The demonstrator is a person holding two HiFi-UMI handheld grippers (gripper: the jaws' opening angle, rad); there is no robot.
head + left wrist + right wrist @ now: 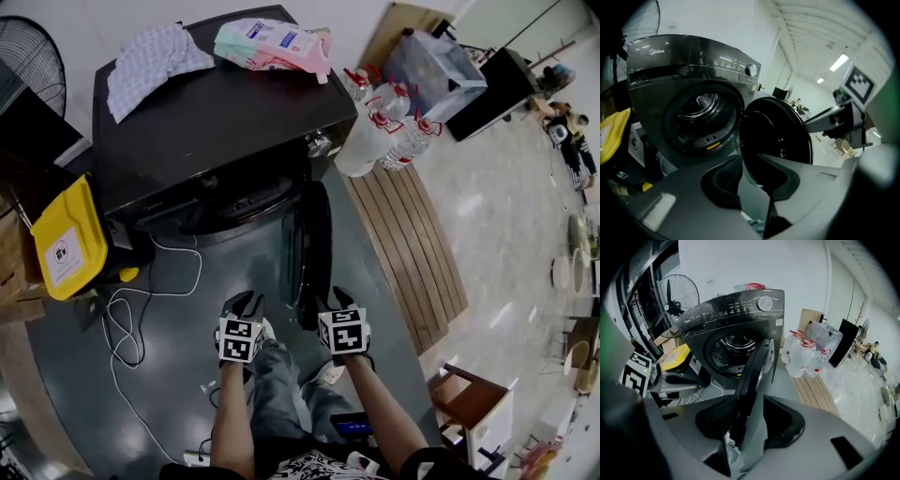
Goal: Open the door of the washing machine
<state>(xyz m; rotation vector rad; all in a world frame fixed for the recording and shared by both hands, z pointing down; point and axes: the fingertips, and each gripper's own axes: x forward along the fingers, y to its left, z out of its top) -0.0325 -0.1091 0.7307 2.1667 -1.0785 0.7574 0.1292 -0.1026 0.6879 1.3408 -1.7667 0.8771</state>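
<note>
The dark washing machine (216, 122) stands ahead with its round door (311, 248) swung wide open, edge-on toward me. The drum opening (701, 112) is exposed. My left gripper (242, 305) hovers low in front of the machine, left of the door. Its jaws (749, 161) stand a little apart with only floor and my trouser leg between them. My right gripper (339, 300) is just right of the door's lower edge. In the right gripper view the door (757, 366) runs down between the jaws (751, 401), close to the left pad. The right pad is clearly apart from it.
A checked cloth (150, 56) and a pink pack (277, 42) lie on the machine's top. A yellow bin (66, 239) and a white cable (131, 319) are at the left. Water bottles (384, 131) and a wooden board (412, 244) are at the right.
</note>
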